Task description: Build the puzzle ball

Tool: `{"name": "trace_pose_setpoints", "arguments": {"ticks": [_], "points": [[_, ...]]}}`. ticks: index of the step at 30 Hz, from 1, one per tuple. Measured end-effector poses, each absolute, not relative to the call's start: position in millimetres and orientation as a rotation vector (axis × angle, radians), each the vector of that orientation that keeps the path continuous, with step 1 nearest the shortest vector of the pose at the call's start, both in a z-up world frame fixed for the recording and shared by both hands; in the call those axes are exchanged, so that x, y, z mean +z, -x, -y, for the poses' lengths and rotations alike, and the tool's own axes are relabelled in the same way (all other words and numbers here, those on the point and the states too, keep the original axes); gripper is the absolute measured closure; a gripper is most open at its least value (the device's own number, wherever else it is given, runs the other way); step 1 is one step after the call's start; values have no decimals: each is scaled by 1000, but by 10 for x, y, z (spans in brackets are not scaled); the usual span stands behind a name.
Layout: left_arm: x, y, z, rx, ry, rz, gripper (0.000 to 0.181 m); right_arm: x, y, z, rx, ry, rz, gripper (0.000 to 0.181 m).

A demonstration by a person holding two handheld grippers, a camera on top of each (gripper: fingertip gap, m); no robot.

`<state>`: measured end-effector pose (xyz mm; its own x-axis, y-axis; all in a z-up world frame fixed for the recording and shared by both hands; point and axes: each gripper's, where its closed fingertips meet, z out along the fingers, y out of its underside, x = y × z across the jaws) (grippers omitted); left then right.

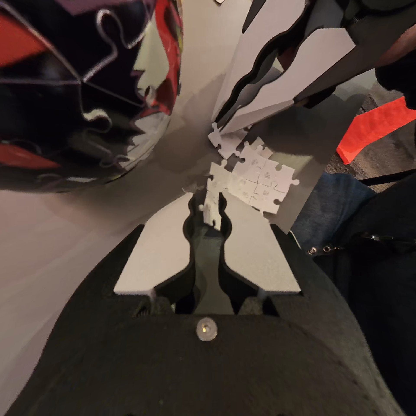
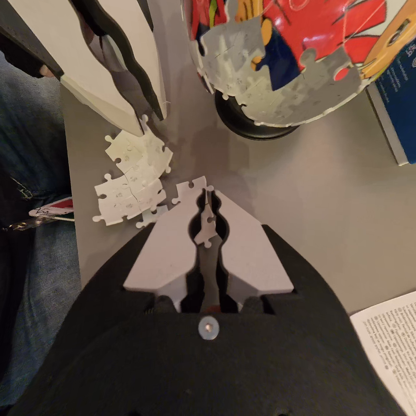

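Item 1: joined panel (image 2: 130, 182), white backs up, on tabletop (image 2: 281, 202) nr front edge; we pinch its end w/ left tongs (image 1: 208, 198), nearly closed. Item 2: loose piece (image 2: 206, 227) clamped edge-on in right tongs (image 2: 208, 194), angled low twd panel. Item 3: puzzle ball (image 2: 292, 56), part-built, on black stand (image 2: 254, 126). Tip: we'd line tab w/ socket, press gently.

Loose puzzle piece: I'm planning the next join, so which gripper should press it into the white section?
Likely right: the right gripper grips the loose piece beside the joined section, which the left gripper holds.
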<state>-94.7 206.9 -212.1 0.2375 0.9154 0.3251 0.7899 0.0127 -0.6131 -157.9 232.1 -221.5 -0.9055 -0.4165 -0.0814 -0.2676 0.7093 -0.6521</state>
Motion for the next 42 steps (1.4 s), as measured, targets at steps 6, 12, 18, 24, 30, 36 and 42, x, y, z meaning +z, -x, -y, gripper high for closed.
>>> {"name": "trace_pose_setpoints", "arguments": {"ticks": [6, 12, 18, 24, 30, 36, 42], "points": [[-1960, 963, -2070, 362, 1819, 1538, 159, -2193, 1603, -2326, -986, 524, -2689, 181], [-1898, 882, -2378, 388, 1896, 1447, 160, -2141, 1574, -2392, -978, 583, -2674, 171], [-2053, 955, -2508, 390, 2004, 1406, 159, -2190, 1525, -2414, -956, 617, -2665, 167], [-2161, 1019, -2473, 364, 2083, 1424, 159, -2154, 1522, -2399, -982, 589, -2638, 167], [-2245, 1013, -2484, 301, 2119, 1446, 165, -2171, 1529, -2407, -968, 592, -2634, 167], [-2255, 1003, -2491, 197, 2098, 1475, 169, -2156, 1504, -2411, -939, 654, -2610, 164], [-2255, 958, -2459, 86, 2107, 1495, 170, -2156, 1509, -2382, -916, 727, -2593, 161]]}}
